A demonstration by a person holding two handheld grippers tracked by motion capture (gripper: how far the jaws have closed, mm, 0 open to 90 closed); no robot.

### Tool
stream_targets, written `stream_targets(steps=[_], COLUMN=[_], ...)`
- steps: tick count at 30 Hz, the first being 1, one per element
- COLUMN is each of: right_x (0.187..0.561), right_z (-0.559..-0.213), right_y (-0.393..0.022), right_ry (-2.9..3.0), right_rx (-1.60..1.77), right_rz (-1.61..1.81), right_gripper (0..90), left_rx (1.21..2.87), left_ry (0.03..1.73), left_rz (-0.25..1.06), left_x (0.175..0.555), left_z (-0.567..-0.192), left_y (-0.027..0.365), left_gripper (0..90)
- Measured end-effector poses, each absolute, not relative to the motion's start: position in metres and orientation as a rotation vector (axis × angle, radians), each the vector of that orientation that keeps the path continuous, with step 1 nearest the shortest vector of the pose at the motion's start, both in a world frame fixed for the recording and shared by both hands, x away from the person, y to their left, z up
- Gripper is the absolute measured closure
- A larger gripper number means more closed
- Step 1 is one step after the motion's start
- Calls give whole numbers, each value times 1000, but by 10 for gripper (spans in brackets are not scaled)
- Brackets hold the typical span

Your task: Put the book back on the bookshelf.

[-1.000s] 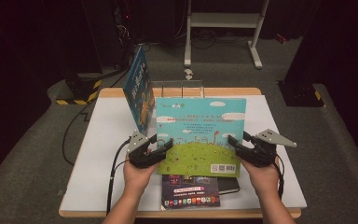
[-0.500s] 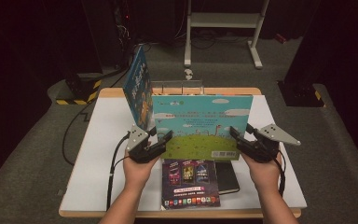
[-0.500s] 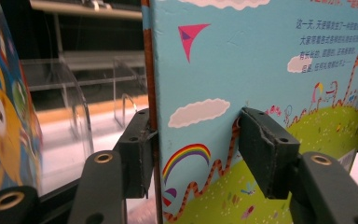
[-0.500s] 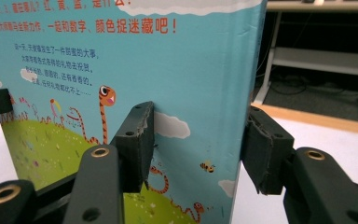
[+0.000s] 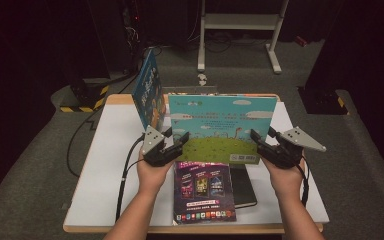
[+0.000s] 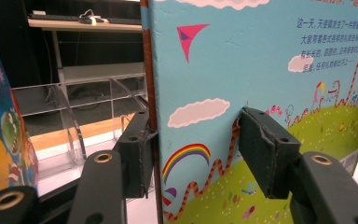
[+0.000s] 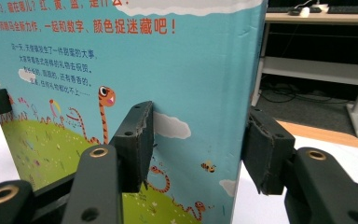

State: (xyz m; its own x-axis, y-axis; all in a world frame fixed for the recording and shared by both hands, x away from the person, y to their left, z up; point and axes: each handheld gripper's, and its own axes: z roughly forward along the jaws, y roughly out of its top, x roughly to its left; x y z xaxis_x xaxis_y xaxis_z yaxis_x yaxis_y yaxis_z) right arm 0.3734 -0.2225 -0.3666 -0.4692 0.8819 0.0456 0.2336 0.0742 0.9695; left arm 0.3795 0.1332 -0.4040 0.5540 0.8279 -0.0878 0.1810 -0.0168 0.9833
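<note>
A large picture book with a blue sky and a green hill stands upright above the white table, held at both side edges. My left gripper grips its left, spine edge; in the left gripper view one pad lies on the cover and the other behind the spine. Its jaws have just been closing with that edge between them. My right gripper is shut on the right edge, with pads on either side of the book in the right gripper view.
A purple book lies flat at the table's front on a black notebook. Behind the left gripper a second colourful book stands by a clear acrylic rack. A metal-framed desk stands beyond the table.
The picture book has moved up and away from me with both grippers, uncovering more of the purple book. The left hand rose a little.
</note>
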Motion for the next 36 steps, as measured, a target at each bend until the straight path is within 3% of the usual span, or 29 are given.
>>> stream_targets(steps=[26, 36], right_x=[352, 349], right_z=[-388, -388], right_y=[-228, -233], right_ry=[1798, 1875], right_rx=[1062, 995], right_rz=[1462, 1530], right_gripper=[440, 301], left_rx=[1544, 1521], left_ry=[842, 848], left_rz=[676, 684], left_x=[362, 356], left_z=[-422, -420], left_y=[133, 139], left_gripper=[440, 431])
